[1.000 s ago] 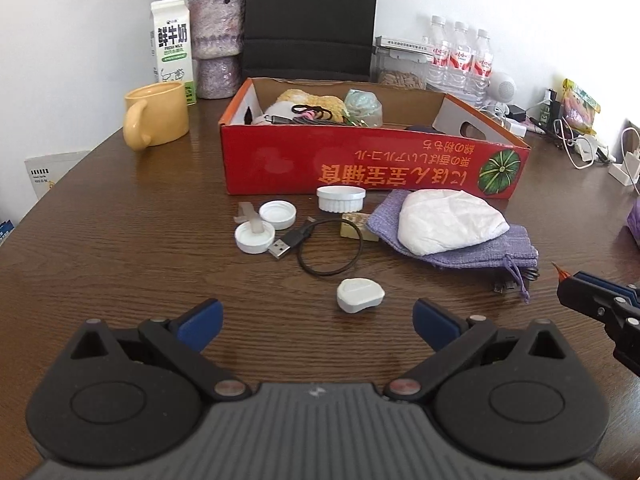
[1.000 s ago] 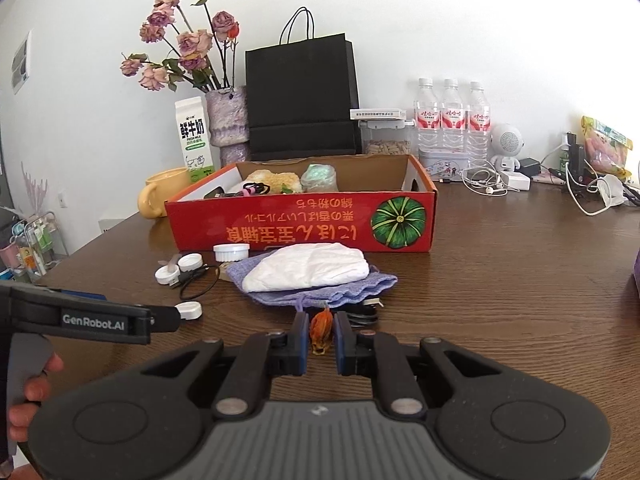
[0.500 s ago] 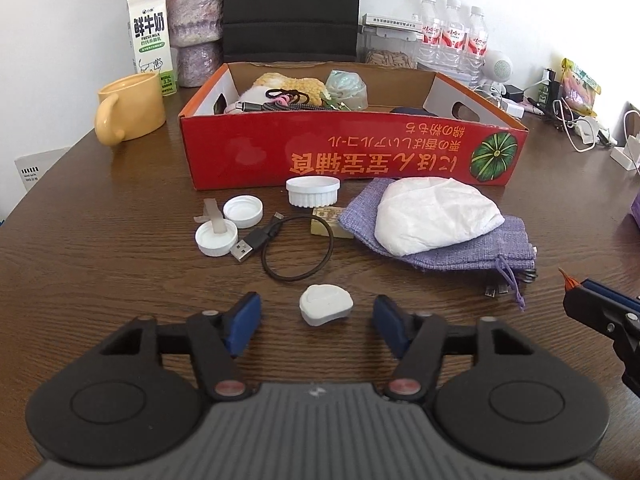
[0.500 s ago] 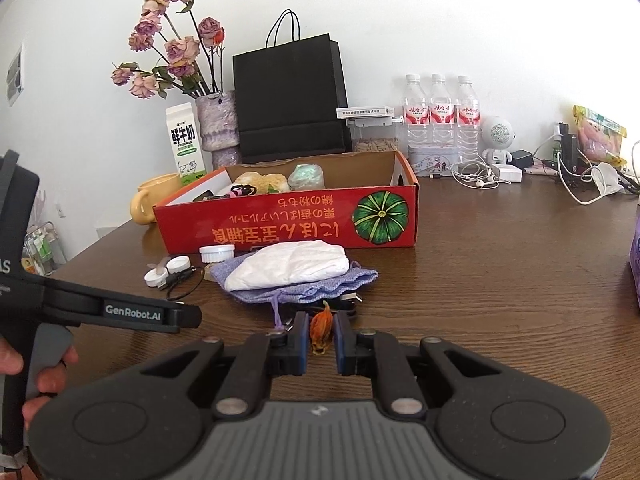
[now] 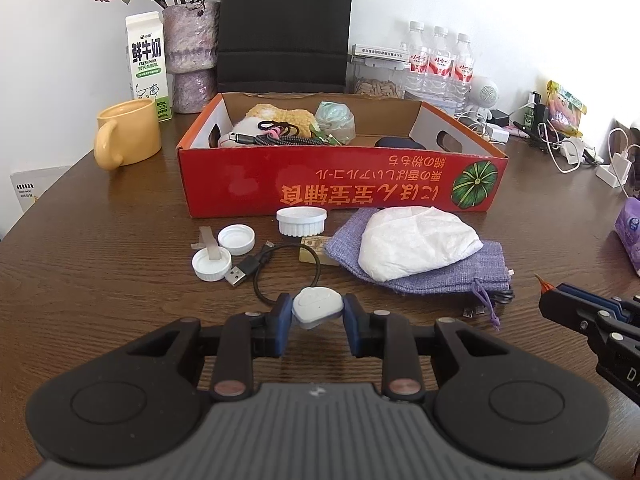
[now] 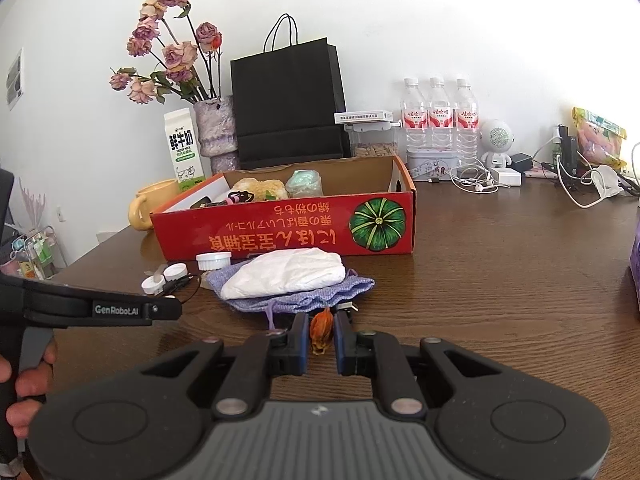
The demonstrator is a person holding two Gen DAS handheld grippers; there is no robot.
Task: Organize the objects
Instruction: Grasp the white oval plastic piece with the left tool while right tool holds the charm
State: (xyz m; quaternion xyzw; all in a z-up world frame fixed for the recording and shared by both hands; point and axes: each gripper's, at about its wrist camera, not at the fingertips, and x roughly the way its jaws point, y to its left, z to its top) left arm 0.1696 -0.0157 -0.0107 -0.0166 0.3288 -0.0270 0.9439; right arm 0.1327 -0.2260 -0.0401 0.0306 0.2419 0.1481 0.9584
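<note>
white case [image 5: 318,307]: sitting between the blue pads of the left claw [image 5: 317,319], low over the desk [image 5: 100,264], just in front of the black cable loop [image 5: 288,270]; whether it is off the wood yet cannot be told.
left claw: closing on the white case; both pads look to be touching its sides.
handling: looks like small hard plastic, light, rigid, smooth and rounded, so likely slippery; best taken across the flat flanks near mid-body, not at the tapered end.
axis: long axis is running left-right across the claw, flat face up; narrower end seems to be pointing toward the camera.
right claw [image 6: 322,334]: clenched on a small orange dried bud [image 6: 321,330], hovering near the purple pouch [image 6: 304,298].
likely target: red box [image 5: 340,188] beyond, open top, already partly filled.
</note>
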